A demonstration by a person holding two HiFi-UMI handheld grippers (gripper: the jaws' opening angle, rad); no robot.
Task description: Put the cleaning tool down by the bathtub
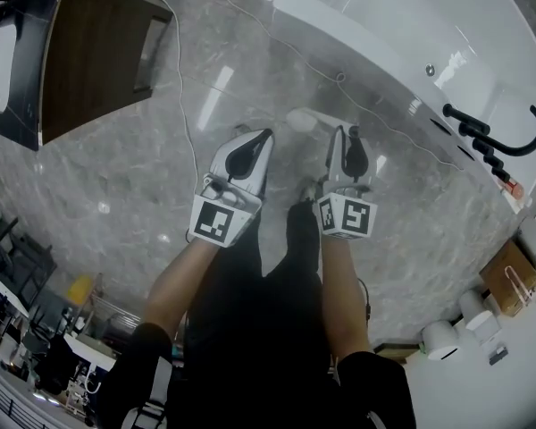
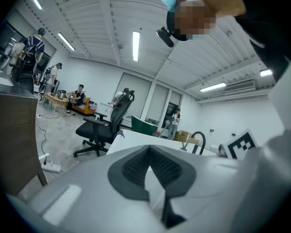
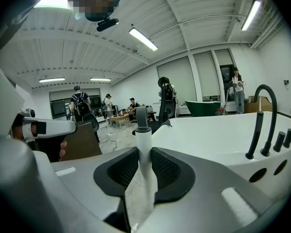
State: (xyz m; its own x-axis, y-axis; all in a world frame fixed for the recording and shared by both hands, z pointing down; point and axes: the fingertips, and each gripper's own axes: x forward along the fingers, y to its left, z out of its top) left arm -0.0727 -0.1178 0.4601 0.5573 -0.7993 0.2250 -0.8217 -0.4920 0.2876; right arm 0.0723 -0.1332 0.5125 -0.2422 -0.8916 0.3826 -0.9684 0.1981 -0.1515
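In the right gripper view my right gripper [image 3: 143,159] is shut on the cleaning tool [image 3: 144,144], a white handle with a grey tip that stands upright between the pads. In the head view the right gripper [image 1: 347,132] hovers over the grey floor beside the white bathtub [image 1: 402,34], and the tool's white handle [image 1: 305,119] shows just ahead of it. My left gripper [image 1: 265,136] hangs alongside to the left, apart from the tool. Its jaws [image 2: 148,153] meet at the tips with nothing held. The bathtub [image 3: 218,130] fills the right of the right gripper view.
A black faucet [image 1: 496,141] rises from the tub's rim. A dark wooden cabinet [image 1: 89,52] stands at the upper left, with a white cable [image 1: 183,105] trailing across the floor. A cardboard box [image 1: 509,280] sits at the right. An office chair [image 2: 104,125] and people are further back.
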